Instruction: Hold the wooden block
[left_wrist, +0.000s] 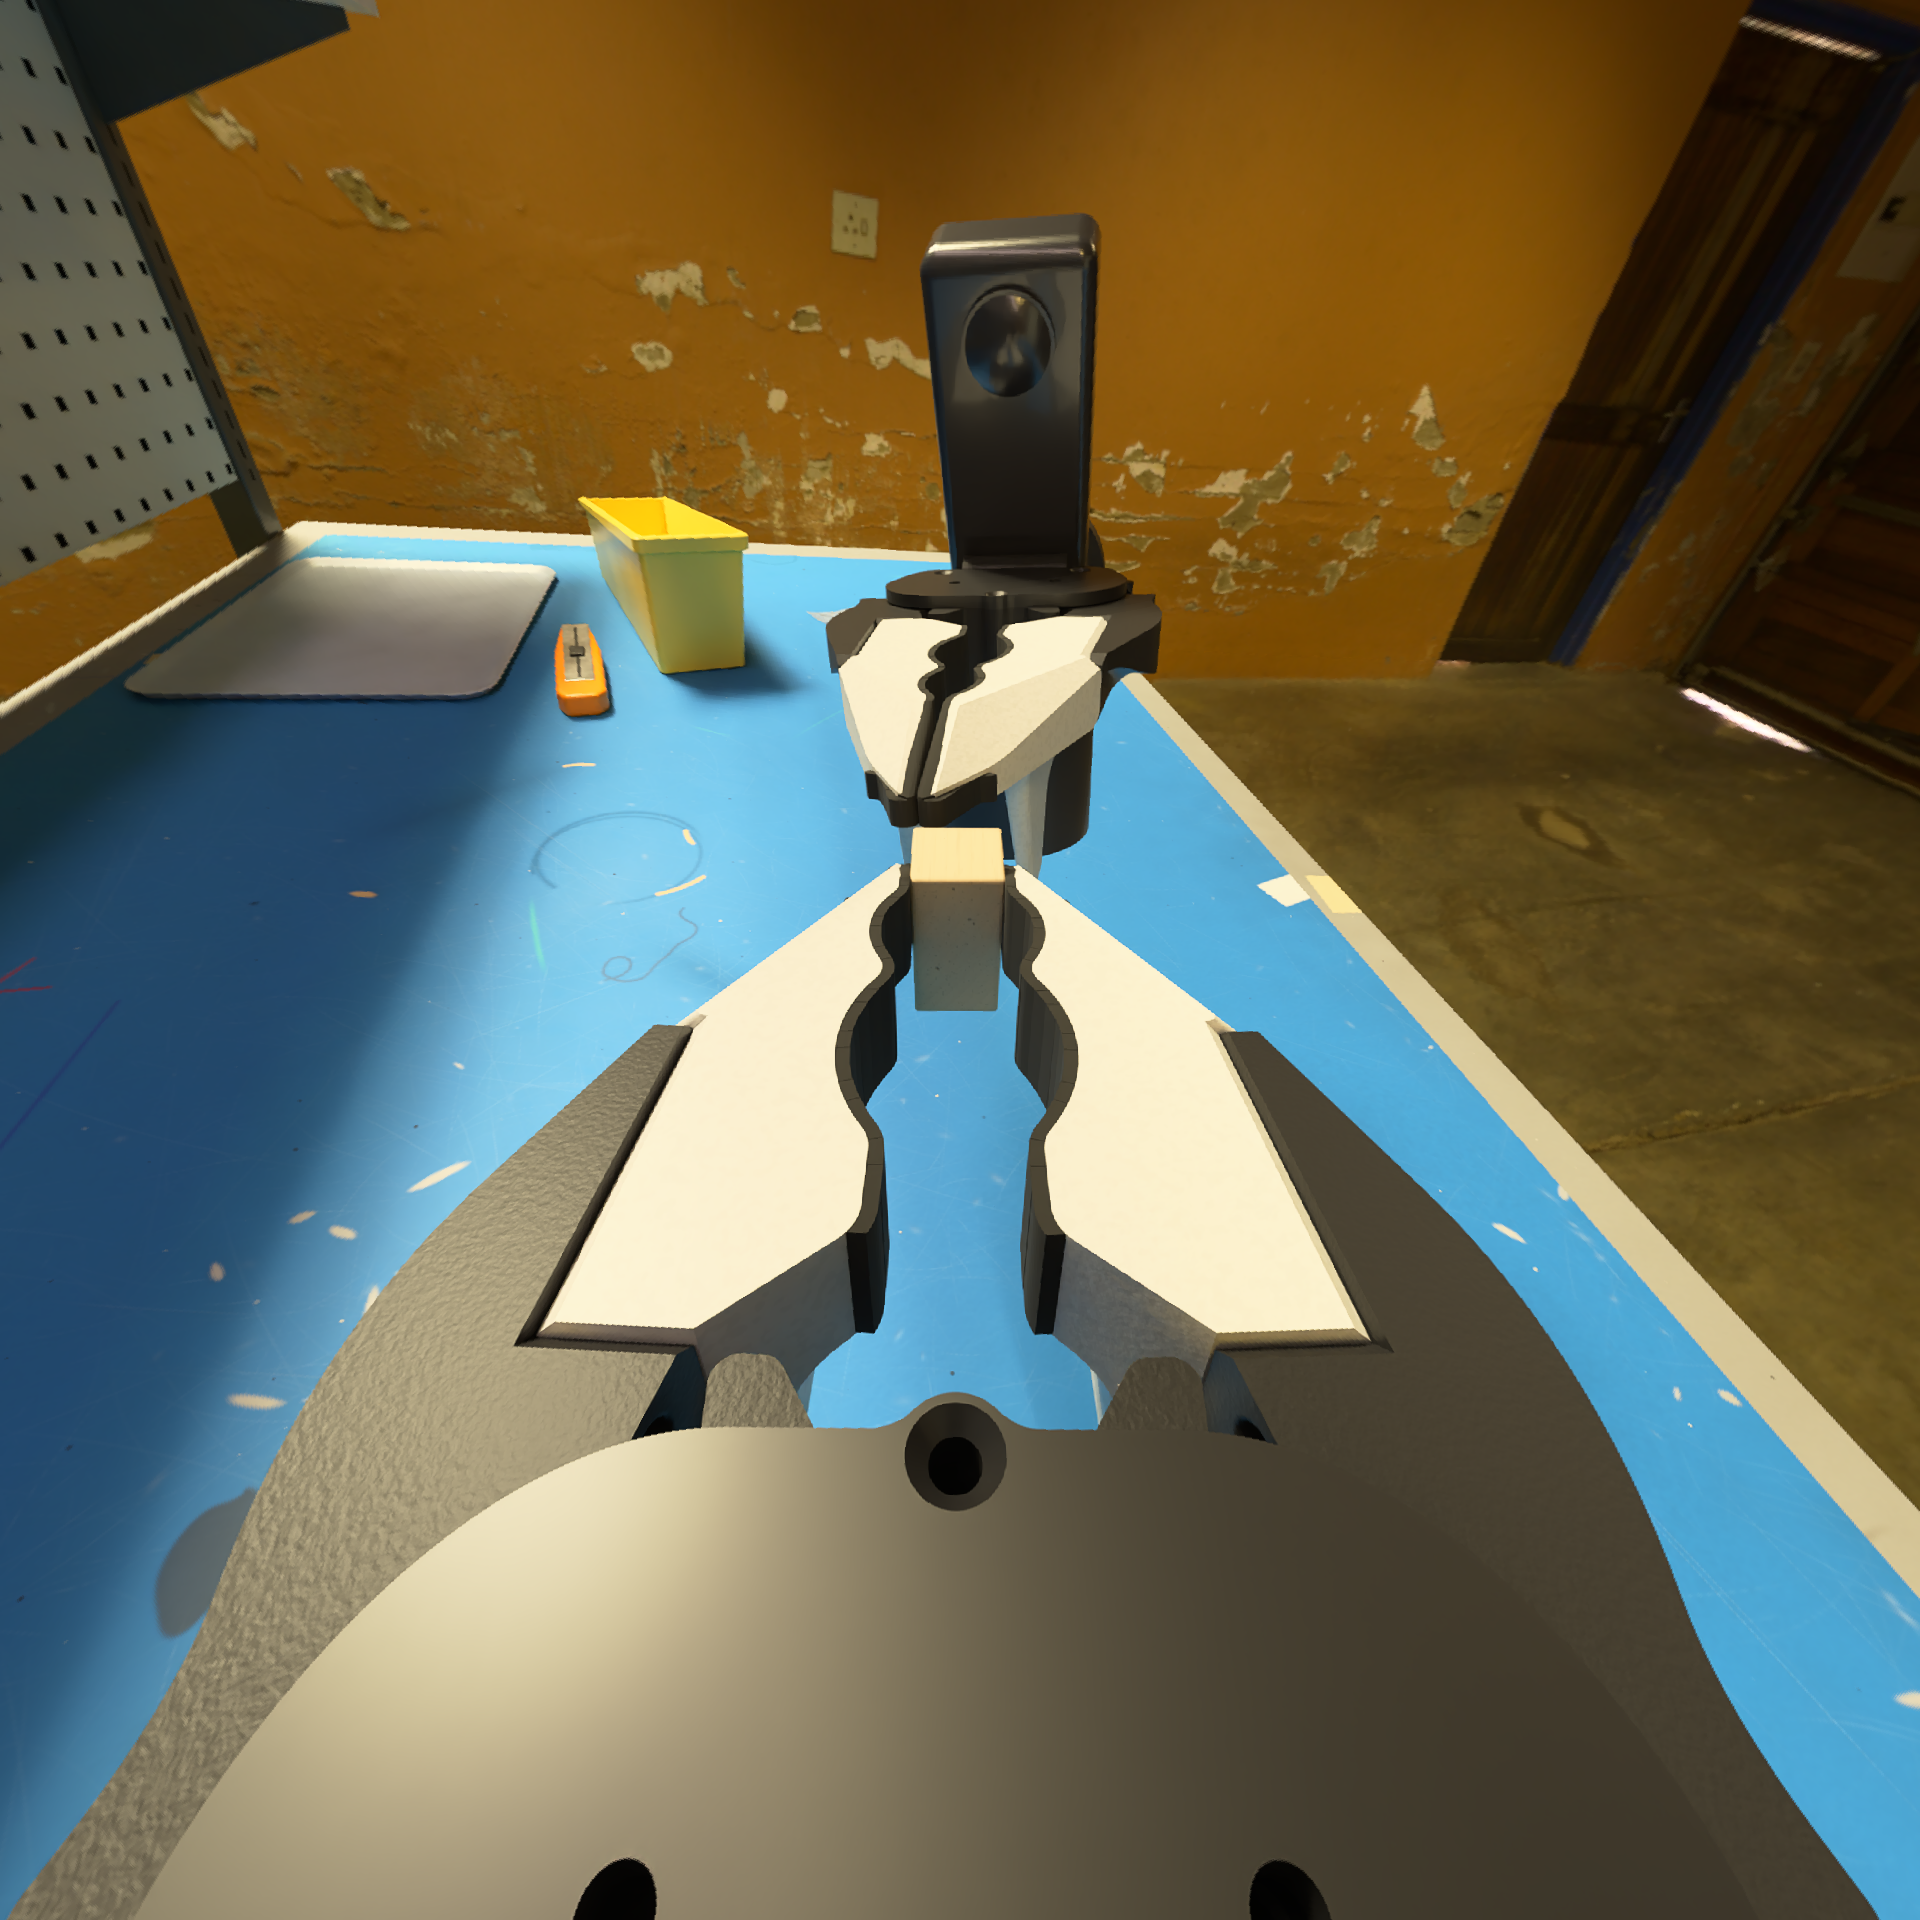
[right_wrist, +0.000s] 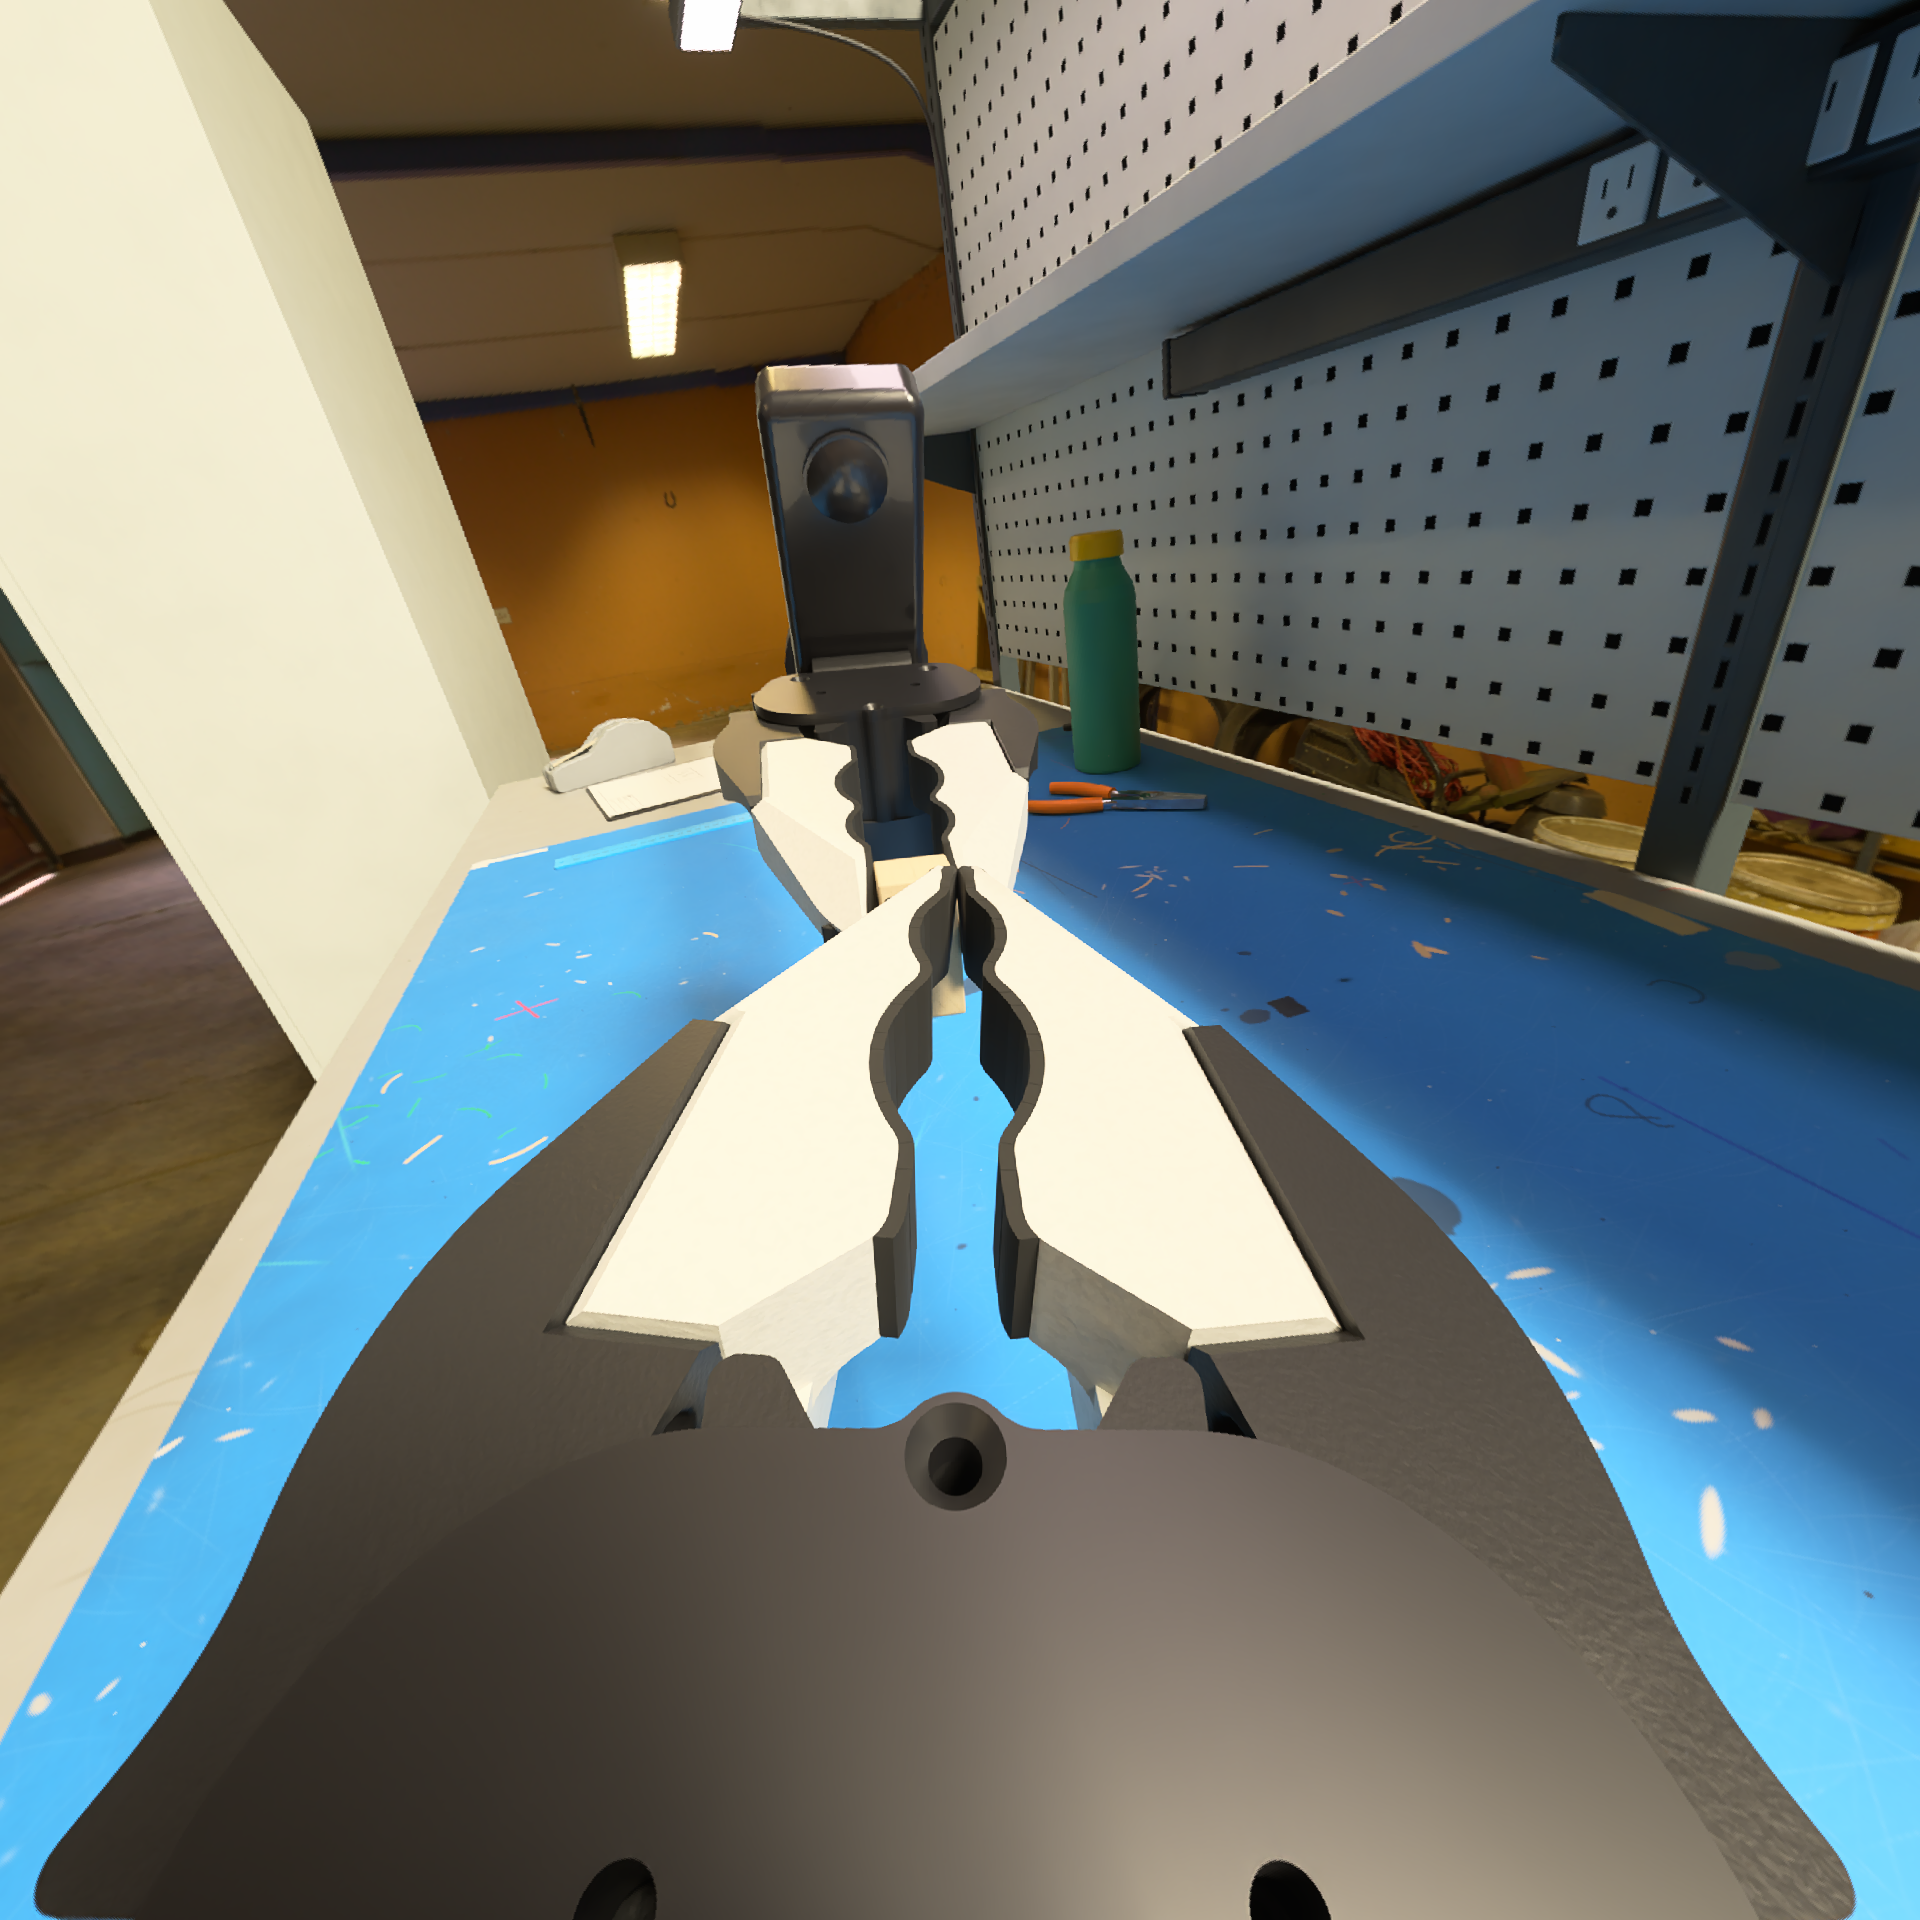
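Note:
The wooden block (left_wrist: 956, 925) is a small pale upright piece over the blue mat (left_wrist: 416, 987). My left gripper (left_wrist: 956, 881) is shut on it, with the fingertips pressing its two sides. My right gripper (right_wrist: 956, 881) is shut with its tips together. In the left wrist view it (left_wrist: 920, 805) faces me, just behind and above the block's top. In the right wrist view the block (right_wrist: 902, 878) shows only as a sliver behind my right tips, between the left gripper's white fingers (right_wrist: 816, 821).
A yellow bin (left_wrist: 675, 582), an orange utility knife (left_wrist: 580, 670) and a grey tray (left_wrist: 343, 629) lie at the far left. The table's edge (left_wrist: 1455, 1039) runs close on the right. A green bottle (right_wrist: 1101, 655) and orange pliers (right_wrist: 1112, 798) stand by the pegboard (right_wrist: 1455, 468).

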